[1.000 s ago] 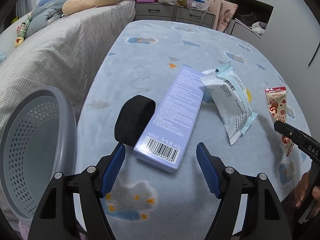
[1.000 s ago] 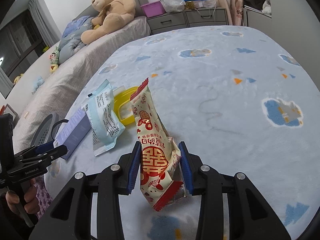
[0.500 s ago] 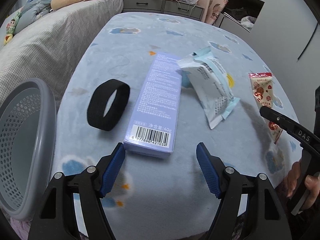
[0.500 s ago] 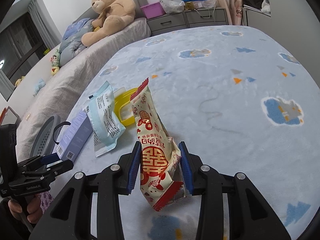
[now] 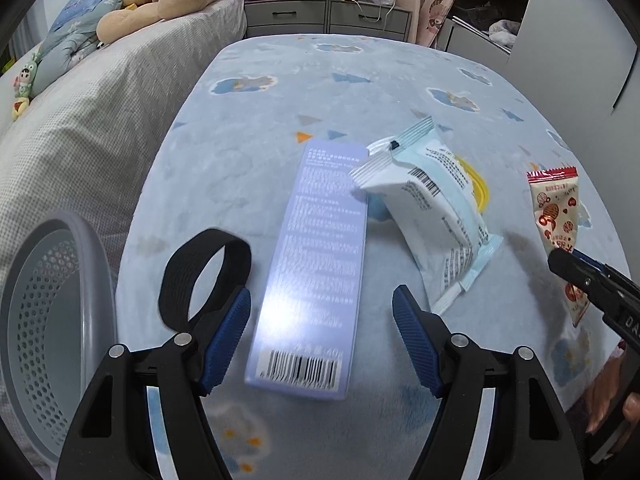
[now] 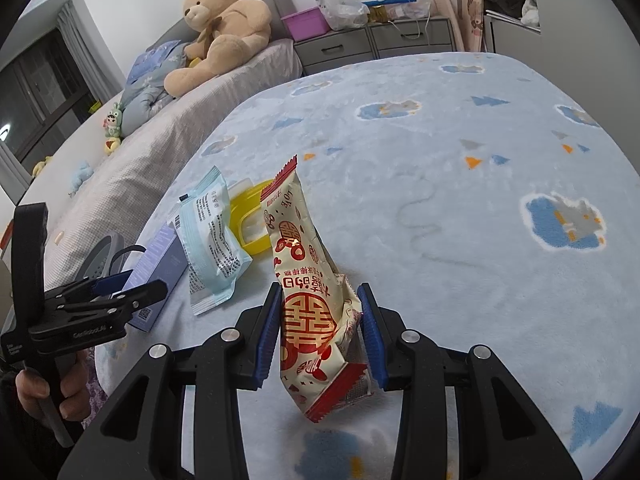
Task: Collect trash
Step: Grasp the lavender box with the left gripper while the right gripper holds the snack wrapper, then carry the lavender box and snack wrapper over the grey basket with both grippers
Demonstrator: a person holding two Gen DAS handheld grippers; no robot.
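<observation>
The left gripper (image 5: 322, 336) stands wide open with nothing between its ribbed blue pads; compared with half a second ago it has moved forward, so the near, barcoded end of the lavender box (image 5: 316, 276) now lies between the two fingers, untouched on either side. The box is a long flat carton with fine print on its top face, and it lies on the blanket (image 5: 256, 168), a fluffy pale blue cover printed with clouds and small triangles. Just left of the left finger lies a black elastic band (image 5: 182, 276), a soft loop standing on its edge. Far left sits a grey plastic basket (image 5: 36, 312) with perforated walls. The right gripper (image 6: 320, 332) stays closed on a cream and red snack wrapper (image 6: 304, 280), a crinkled glossy pouch with zigzag sealed ends, held upright above the blanket. Its position matches the earlier frames. Beside it lies a pale blue and white pouch (image 6: 212, 232), resting partly on a yellow plastic piece (image 6: 250, 216) and touching the far end of the box. A plush bear (image 6: 224, 28) sits on the grey bed behind.
</observation>
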